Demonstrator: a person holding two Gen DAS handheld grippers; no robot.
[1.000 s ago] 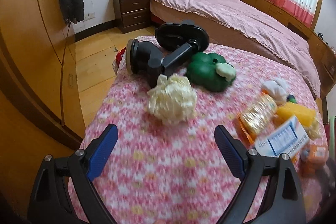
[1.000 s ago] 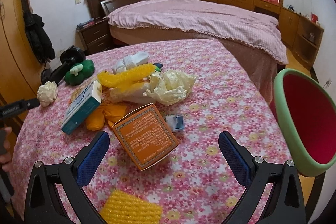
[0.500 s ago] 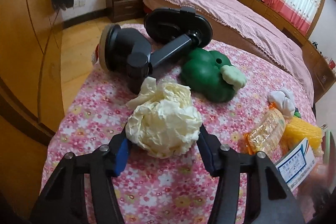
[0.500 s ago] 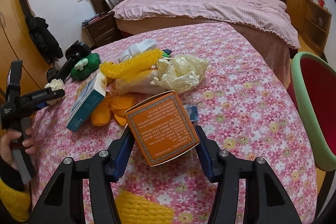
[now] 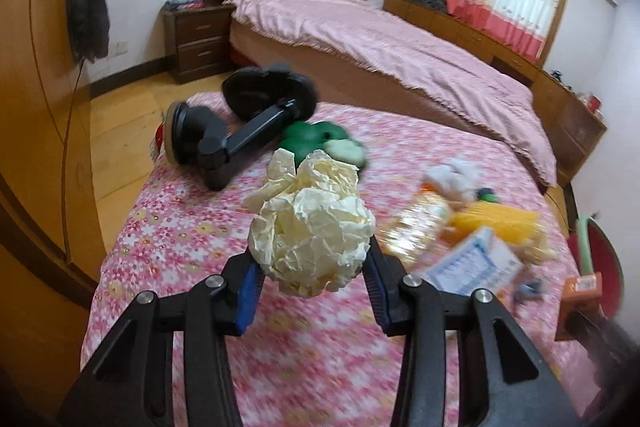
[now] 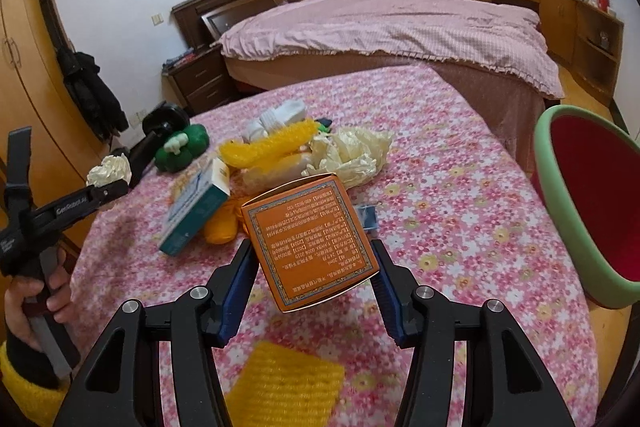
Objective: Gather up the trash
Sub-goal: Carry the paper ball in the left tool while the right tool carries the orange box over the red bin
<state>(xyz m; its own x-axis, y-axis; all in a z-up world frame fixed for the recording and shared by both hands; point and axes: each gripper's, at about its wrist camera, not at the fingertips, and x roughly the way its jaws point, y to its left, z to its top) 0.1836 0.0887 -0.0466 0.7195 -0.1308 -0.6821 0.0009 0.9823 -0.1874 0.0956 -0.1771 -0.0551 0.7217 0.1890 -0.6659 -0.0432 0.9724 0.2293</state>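
My left gripper (image 5: 312,289) is shut on a crumpled cream paper ball (image 5: 316,223) and holds it above the pink flowered table (image 5: 192,227). The paper ball also shows in the right wrist view (image 6: 110,169), at the tip of the left gripper (image 6: 116,183). My right gripper (image 6: 316,289) is shut on an orange box (image 6: 310,239), lifted off the table (image 6: 460,195). A green-rimmed red bin (image 6: 592,203) stands at the table's right edge; it also shows in the left wrist view (image 5: 592,251).
On the table lie a black phone holder (image 5: 248,131), a green toy (image 6: 184,147), a blue-white box (image 6: 196,203), yellow bubble wrap (image 6: 268,147), a cream plastic bag (image 6: 352,151) and a yellow mesh sheet (image 6: 288,379). A bed (image 6: 384,23) stands behind, wardrobes on the left.
Both grippers closed, the left on the paper ball and the right on the orange box, and both have lifted their items off the table.
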